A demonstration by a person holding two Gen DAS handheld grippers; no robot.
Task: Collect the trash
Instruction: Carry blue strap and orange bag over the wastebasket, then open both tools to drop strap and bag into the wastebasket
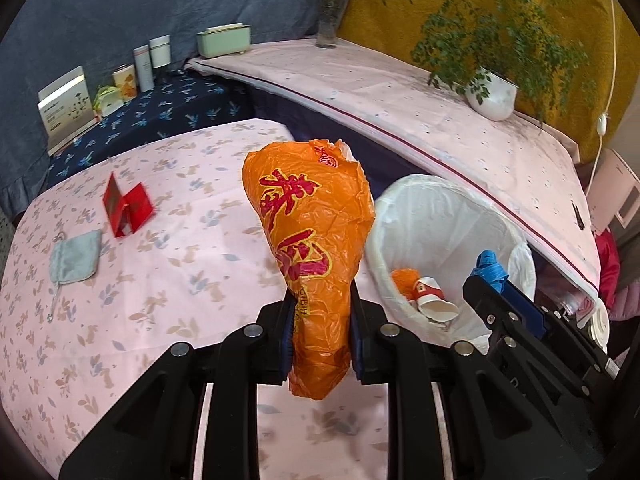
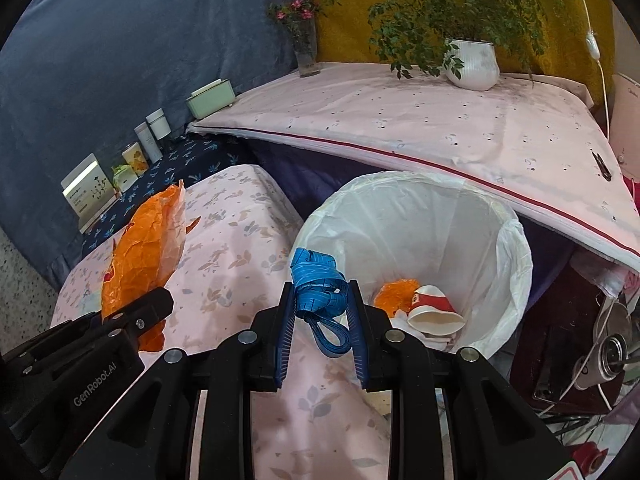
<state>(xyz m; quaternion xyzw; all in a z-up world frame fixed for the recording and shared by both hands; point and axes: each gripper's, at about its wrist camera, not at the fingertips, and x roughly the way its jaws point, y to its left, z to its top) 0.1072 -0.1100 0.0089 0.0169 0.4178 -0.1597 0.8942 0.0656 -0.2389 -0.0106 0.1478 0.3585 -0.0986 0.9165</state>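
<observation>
trash bin (image 2: 500,264): paper cup (image 2: 434,312), orange wrapper (image 2: 394,292) inside; white liner

"GenRobot.AI" is printed in white on the black body of the left gripper (image 2: 150,306). Large red Chinese characters are printed on the orange plastic bag (image 1: 310,248), not clearly legible.

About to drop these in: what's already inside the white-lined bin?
Inside the bin: a crushed red-and-white paper cup, an orange wrapper and white scraps. Anything beneath them is covered.
</observation>
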